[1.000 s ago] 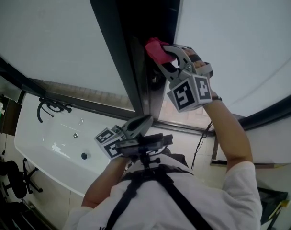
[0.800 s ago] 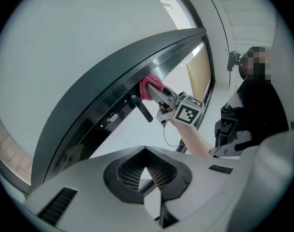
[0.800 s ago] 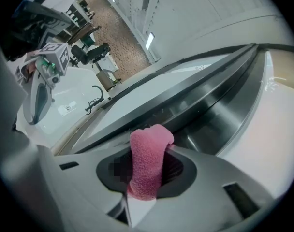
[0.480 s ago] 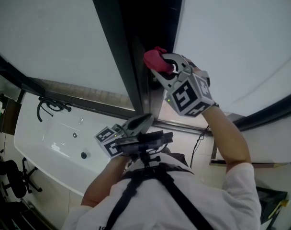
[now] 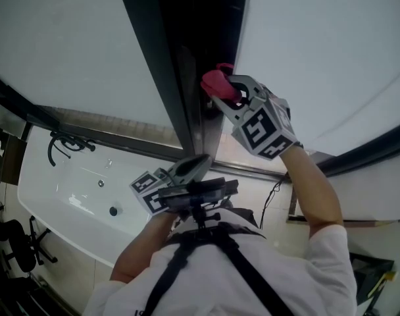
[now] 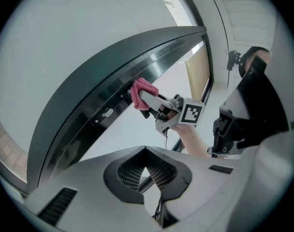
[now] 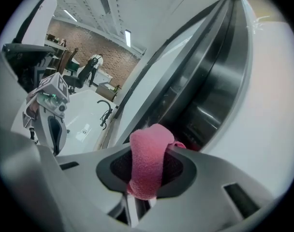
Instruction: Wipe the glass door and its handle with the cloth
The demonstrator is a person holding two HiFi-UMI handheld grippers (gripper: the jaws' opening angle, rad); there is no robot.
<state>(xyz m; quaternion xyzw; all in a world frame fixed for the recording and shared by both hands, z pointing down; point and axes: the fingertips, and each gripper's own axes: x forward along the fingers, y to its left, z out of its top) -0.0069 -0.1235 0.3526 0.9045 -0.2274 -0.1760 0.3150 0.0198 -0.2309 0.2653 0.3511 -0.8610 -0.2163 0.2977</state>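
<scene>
The pink cloth (image 5: 218,84) is pressed against the dark door frame (image 5: 180,64) between two frosted glass panes (image 5: 68,45). My right gripper (image 5: 221,89) is shut on it, raised at arm's length. In the right gripper view the cloth (image 7: 148,163) bulges out between the jaws of that gripper (image 7: 147,178), next to a shiny metal strip (image 7: 219,81) of the door. The left gripper view shows the cloth (image 6: 142,92) touching the frame just above a small lock plate (image 6: 108,112). My left gripper (image 5: 193,166) hangs low near the chest, shut and holding nothing.
A white bathtub (image 5: 75,189) with a black tap (image 5: 65,143) lies below left. A dark office chair (image 5: 16,249) stands at the lower left edge. A thin cable (image 5: 275,196) hangs by the right frame. A brick wall (image 7: 89,40) shows far behind.
My right gripper has slid the pink cloth a little down along the dark frame. The left gripper has stayed where it was.
</scene>
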